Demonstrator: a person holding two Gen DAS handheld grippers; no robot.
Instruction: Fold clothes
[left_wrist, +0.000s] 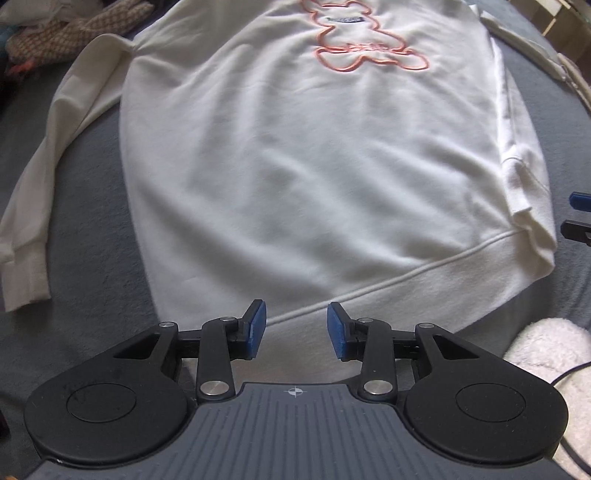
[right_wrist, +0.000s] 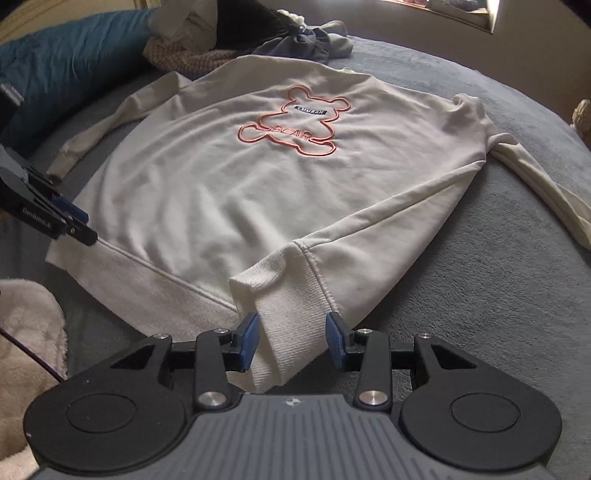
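One white sweatshirt (left_wrist: 295, 166), two sleeves

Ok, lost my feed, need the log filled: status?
Both grippers, left and right, open. Sweatshirt flat, cuff loose between right jaws. Nothing blocking.

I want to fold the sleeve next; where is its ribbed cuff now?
In the right wrist view, the ribbed cuff lies between the open right gripper's pads, on the sweatshirt's hem corner.
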